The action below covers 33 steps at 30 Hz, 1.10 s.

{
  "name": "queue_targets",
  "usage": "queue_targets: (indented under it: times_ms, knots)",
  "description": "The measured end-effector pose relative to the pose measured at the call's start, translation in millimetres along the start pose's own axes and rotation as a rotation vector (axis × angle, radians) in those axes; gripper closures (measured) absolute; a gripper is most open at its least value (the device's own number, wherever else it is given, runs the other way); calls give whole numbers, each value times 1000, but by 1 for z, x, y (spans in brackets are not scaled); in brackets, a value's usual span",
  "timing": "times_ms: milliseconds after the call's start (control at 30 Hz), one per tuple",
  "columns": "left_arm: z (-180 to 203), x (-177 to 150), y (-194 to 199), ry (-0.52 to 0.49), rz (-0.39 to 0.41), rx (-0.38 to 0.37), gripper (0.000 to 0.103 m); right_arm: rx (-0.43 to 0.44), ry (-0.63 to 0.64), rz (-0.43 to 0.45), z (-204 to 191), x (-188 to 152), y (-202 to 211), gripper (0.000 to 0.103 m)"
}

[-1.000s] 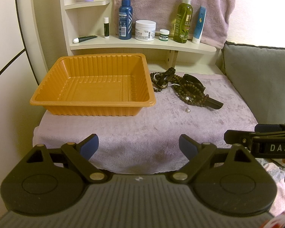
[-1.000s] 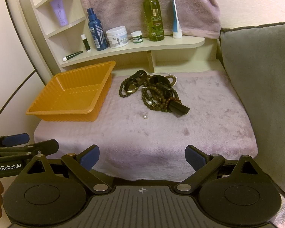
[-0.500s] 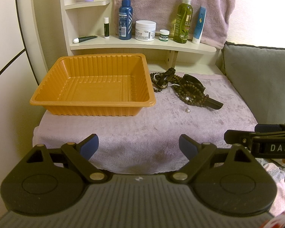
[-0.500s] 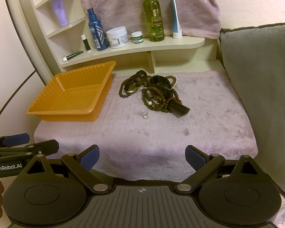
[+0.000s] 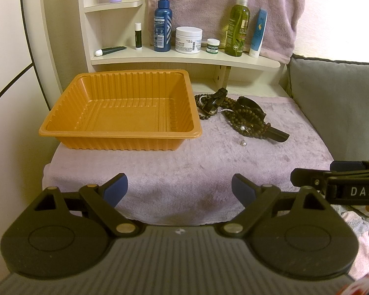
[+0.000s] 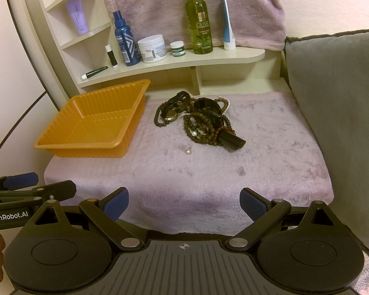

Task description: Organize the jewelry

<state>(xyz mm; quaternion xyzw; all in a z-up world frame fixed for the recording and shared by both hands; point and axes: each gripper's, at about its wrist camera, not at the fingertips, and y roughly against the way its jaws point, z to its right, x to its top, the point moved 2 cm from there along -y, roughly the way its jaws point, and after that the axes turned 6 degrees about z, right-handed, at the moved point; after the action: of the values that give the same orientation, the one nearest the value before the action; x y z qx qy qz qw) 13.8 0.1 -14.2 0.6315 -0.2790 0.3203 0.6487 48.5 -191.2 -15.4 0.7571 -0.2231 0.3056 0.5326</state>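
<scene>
A tangled pile of jewelry (image 6: pixel 201 120) (dark bead strands, a watch, a pearl string, a black clip) lies on the mauve towel (image 6: pixel 258 147), right of an empty orange tray (image 6: pixel 86 132). A loose pearl (image 6: pixel 188 151) lies in front of the pile. The pile (image 5: pixel 238 115), tray (image 5: pixel 120 132) and pearl (image 5: pixel 243 143) also show in the left wrist view. My left gripper (image 5: pixel 179 189) is open and empty at the towel's near edge. My right gripper (image 6: pixel 184 201) is open and empty, beside the left one.
A curved shelf (image 6: pixel 174 66) behind holds bottles, jars and tubes. A grey cushion (image 6: pixel 337 113) bounds the right side. A mauve towel hangs at the back (image 6: pixel 192 5). The left gripper shows at the left edge (image 6: pixel 24 191) of the right wrist view.
</scene>
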Motion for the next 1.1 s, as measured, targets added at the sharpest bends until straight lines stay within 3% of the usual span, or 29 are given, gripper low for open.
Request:
queue_targets:
  times_ms: [600,1100]
  knots:
    - [-13,1,-12,42,-9,9,12,3,-16,6,4,4,-9,6]
    - [-82,2,-45,210,25,127,13,53,-38,54,12,12,-44,6]
